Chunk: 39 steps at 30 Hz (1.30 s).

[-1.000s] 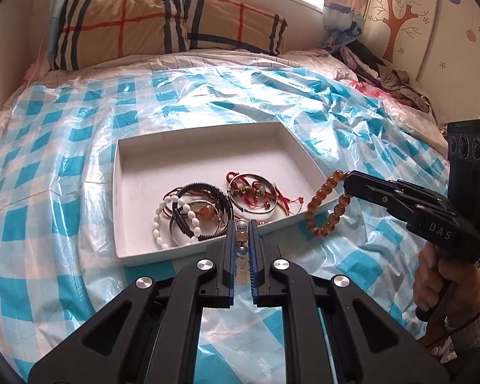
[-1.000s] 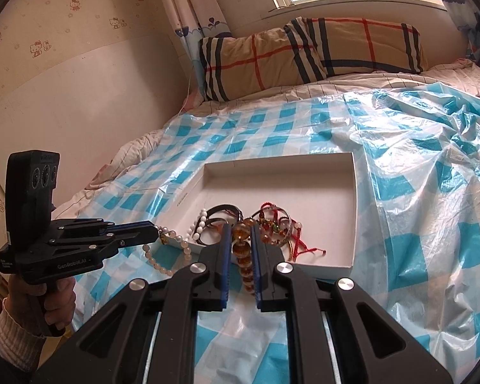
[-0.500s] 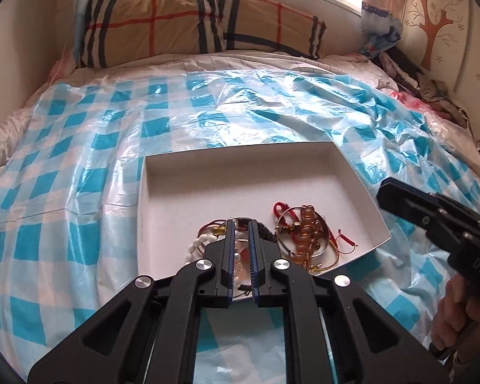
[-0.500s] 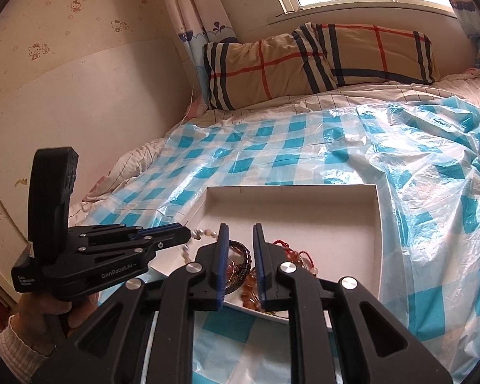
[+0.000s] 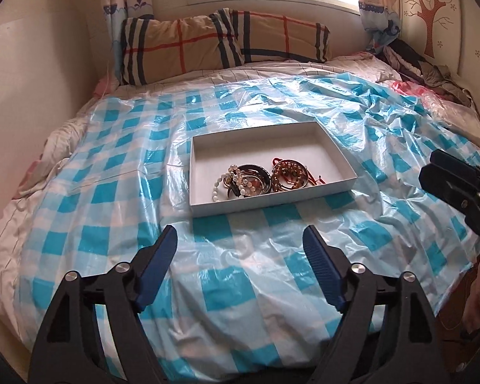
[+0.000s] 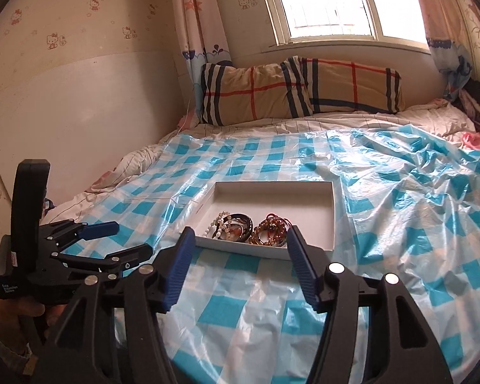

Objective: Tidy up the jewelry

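Jewelry [image 5: 259,177] heaped in the tray's [image 5: 208,206] near half, on the bed's sheet [image 5: 112,192], pillows [image 5: 224,41] behind

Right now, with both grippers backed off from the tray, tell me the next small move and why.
Probably none beyond resting: the left gripper and right gripper are open and empty, and the bracelets all lie inside the white tray.

Bed [image 5: 80,134], blue-checked plastic sheet [image 5: 259,233], white tray [image 5: 204,206], plaid pillow [image 5: 224,44]
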Motion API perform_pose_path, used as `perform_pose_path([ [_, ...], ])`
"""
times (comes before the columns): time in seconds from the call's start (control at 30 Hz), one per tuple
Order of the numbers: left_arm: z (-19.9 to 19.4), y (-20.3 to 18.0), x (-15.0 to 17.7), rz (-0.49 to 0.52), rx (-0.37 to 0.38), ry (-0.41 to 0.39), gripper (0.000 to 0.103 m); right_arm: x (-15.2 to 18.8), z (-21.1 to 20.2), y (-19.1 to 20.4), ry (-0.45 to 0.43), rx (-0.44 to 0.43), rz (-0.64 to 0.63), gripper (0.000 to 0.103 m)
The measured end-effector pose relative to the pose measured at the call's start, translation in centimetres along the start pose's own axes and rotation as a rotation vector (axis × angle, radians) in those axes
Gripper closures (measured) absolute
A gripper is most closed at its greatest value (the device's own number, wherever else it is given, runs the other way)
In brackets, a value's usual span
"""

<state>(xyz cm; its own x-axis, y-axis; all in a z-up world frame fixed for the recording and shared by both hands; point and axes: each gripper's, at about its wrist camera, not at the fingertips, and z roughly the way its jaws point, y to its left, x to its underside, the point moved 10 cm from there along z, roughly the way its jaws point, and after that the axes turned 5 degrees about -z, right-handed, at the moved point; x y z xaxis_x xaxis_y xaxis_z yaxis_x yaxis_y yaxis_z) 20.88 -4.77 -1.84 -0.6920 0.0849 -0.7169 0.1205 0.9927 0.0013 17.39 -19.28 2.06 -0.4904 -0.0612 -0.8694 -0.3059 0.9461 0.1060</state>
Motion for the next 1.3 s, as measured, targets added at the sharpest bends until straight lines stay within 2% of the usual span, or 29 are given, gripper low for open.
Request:
perform_pose_path([
  [0.2,-6.1,-0.8,2.4,0.001,-0.043,-0.057,0.012,2.3,-5.7,1.2,-0.018,0.058,-0.020,0.027],
  [0.43,-9.9,-1.9,4.8,-0.004,-0.041,-0.072,0.008,4.9,-9.9,0.5,-0.007,0.121,0.006,0.016],
  [0.77,-12.5,-1.6,7.2,-0.024,-0.035,-0.080,0.008,7.5,-13.2,1.2,0.012,0.168,0.000,0.011],
  [1.3,-15.7,-1.4,8.5,-0.053,-0.030,-0.128,0.008,7.8,-15.1,4.3,-0.015,0.162,-0.019,0.008],
])
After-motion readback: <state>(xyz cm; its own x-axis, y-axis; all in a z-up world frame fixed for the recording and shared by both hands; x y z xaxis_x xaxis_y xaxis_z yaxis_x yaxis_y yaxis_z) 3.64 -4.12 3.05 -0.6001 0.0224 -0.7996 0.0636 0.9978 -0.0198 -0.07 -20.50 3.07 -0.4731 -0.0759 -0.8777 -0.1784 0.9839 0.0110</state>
